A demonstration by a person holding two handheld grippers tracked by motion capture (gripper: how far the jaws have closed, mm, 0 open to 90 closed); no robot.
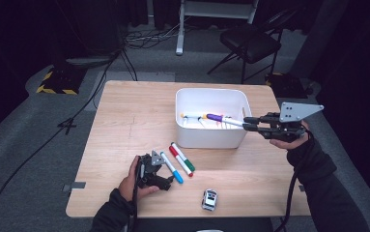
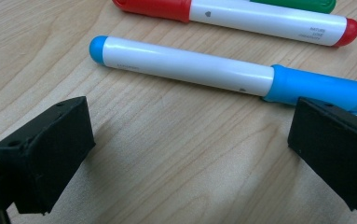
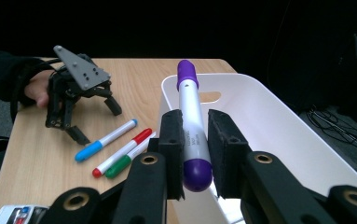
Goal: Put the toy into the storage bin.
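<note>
Right gripper (image 3: 195,140) clamped on purple marker (image 3: 191,122), held level above near rim of white bin (image 1: 211,137); more markers lie inside. Left gripper (image 2: 190,140) spread wide, nothing between pads, low over table (image 1: 124,116), blue marker (image 2: 223,73) just ahead. Red marker (image 2: 260,21), green marker (image 1: 184,158) beside. Toy car (image 1: 209,199) near front edge.

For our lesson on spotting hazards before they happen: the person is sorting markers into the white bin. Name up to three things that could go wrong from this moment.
1. The right gripper pinches the purple marker near one end only, so it might tilt or slip before it is over the white bin.
2. Released too early, it may strike the bin's rim and bounce out.
3. The left gripper stands open beside the blue marker; closing off-centre might roll it into the red marker.
</note>
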